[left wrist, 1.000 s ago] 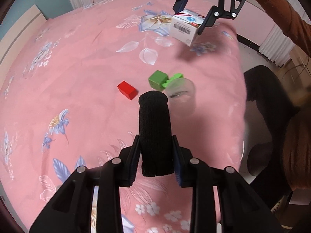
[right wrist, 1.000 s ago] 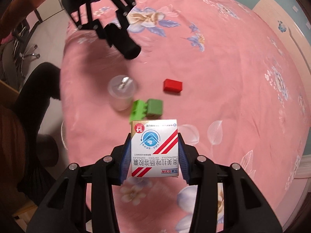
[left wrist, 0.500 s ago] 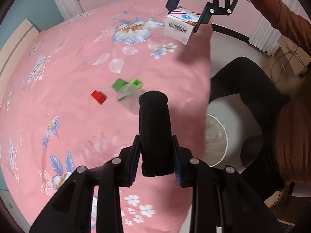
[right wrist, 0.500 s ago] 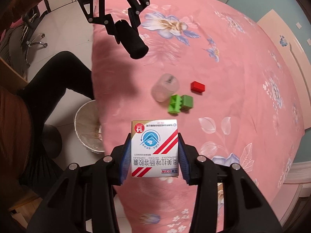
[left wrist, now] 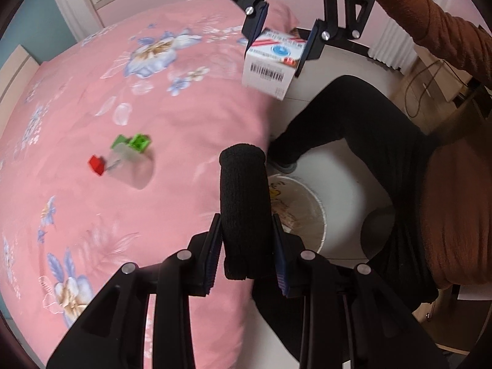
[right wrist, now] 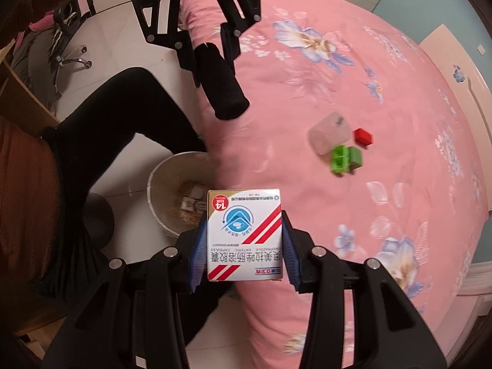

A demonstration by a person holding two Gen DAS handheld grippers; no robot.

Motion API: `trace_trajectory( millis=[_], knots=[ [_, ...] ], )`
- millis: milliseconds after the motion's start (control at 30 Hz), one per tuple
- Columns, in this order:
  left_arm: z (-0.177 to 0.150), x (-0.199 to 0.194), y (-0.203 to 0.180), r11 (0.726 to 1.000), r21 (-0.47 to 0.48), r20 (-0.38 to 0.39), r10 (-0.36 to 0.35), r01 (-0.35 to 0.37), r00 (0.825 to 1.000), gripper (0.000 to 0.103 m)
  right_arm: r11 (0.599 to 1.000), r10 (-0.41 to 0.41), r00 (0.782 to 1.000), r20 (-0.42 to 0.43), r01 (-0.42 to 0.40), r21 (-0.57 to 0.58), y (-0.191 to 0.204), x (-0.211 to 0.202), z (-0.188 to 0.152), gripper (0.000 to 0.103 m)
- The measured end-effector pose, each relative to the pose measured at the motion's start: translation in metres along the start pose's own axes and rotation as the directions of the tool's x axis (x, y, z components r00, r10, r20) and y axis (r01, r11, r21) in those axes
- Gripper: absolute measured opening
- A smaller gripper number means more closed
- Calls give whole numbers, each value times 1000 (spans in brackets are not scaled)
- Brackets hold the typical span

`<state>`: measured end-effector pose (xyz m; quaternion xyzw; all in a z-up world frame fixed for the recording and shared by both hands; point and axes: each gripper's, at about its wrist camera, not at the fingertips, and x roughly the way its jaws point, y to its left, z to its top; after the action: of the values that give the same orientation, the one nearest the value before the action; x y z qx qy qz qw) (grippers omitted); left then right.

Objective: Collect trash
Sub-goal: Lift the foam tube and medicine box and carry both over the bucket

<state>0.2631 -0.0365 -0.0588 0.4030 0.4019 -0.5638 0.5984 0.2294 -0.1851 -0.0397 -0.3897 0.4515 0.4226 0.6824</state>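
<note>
Bed (left wrist: 153, 98): a pink flowered cover filled the left and centre of the left wrist view and the right side of the right wrist view; its edge ran down the middle of both.
Person: black trouser legs (right wrist: 123, 123) and an orange sleeve (left wrist: 430, 24) took the right of the left wrist view and the left of the right wrist view.
Floor (left wrist: 338, 166): pale, seen beside the bed edge under the legs.
Waste bin (right wrist: 160, 184): a round pale basket on the floor just beside the bed edge, with scraps of packaging inside; in the left wrist view its rim (left wrist: 319, 212) showed right of centre, partly hidden behind the black roll.
Left gripper (left wrist: 246, 255): at the bottom centre of its own view, pinching a black knitted roll (left wrist: 243, 203) between blue pads; the roll stood up out of the jaws, over the bed edge and the bin's near rim. In the right wrist view the same gripper (right wrist: 212, 52) appeared at upper centre-left with the roll pointing down and to the right.
Right gripper (right wrist: 244, 252): at the bottom centre of its own view, clamped on both sides of a white medicine box (right wrist: 244, 233) with red stripes and a blue emblem; the box overlapped the bin's right rim. In the left wrist view this gripper (left wrist: 281, 38) sat at the top centre with the box's barcode face below the jaws.
Clear plastic cup (right wrist: 329, 132): lying on its side on the bed, right of centre.
Green blocks (right wrist: 346, 160): two, just beside the cup.
Red block (right wrist: 363, 136): just beside the cup, small.
</note>
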Motion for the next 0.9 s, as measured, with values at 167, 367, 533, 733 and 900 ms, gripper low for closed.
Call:
trace_trajectory(
  millis=[167,367,533,733,900],
  knots=[
    [0,17,-19,999,20,-5,-32,32,999,34,1000,21,1000,-14,-21,-9,22,16,-5,44],
    [-8,38,-37,998,29,-3,-61,61,998,34,999,43,999,0,-43,-29,44,30,-4,44],
    [-16,57,-47,996,26,0,-83,83,997,34,997,57,998,4,-57,-58,61,44,1,44],
    [-26,78,-53,995,16,-4,-102,102,995,34,993,91,996,2,-91,-78,77,68,6,44],
    [-37,96,-55,992,0,-17,-124,124,992,34,989,125,992,-2,-124,-81,85,90,11,44]
  ],
)
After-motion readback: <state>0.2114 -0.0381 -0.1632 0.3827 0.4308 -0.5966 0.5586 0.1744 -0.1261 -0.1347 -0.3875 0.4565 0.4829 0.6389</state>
